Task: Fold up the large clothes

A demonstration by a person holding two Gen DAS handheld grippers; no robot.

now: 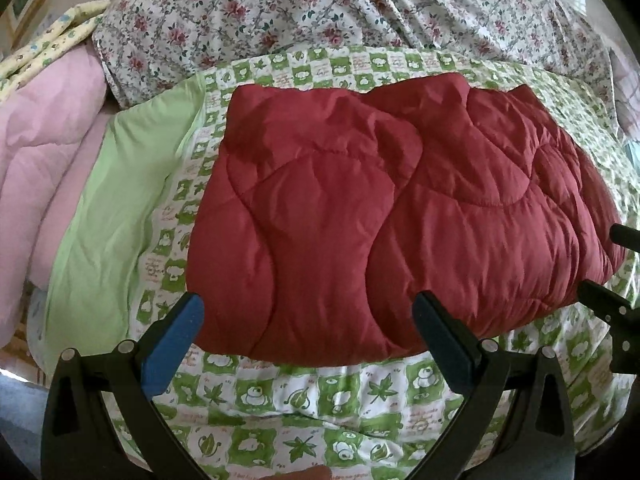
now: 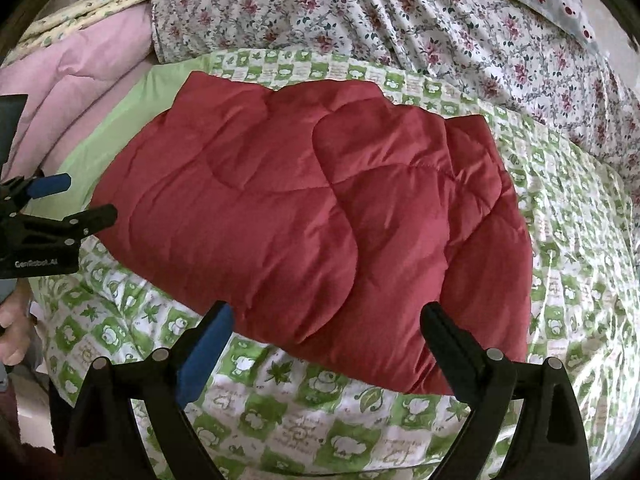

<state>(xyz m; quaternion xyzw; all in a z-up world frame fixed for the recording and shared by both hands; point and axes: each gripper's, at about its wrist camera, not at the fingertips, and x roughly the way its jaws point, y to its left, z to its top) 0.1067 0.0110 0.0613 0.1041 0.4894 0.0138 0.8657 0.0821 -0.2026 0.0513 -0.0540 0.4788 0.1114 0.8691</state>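
A dark red quilted garment lies folded into a thick block on a green and white patterned sheet. In the right wrist view the same red garment fills the middle. My left gripper hovers open over the garment's near edge, nothing between its fingers. My right gripper is open wide above the near right part of the garment, also holding nothing. The left gripper shows at the left edge of the right wrist view, beside the garment. The right gripper's black fingers show at the right edge of the left wrist view.
A floral quilt lies bunched behind the garment. Pink bedding is stacked at the left, with a plain light green cloth beside it. A hand shows at the left edge of the right wrist view.
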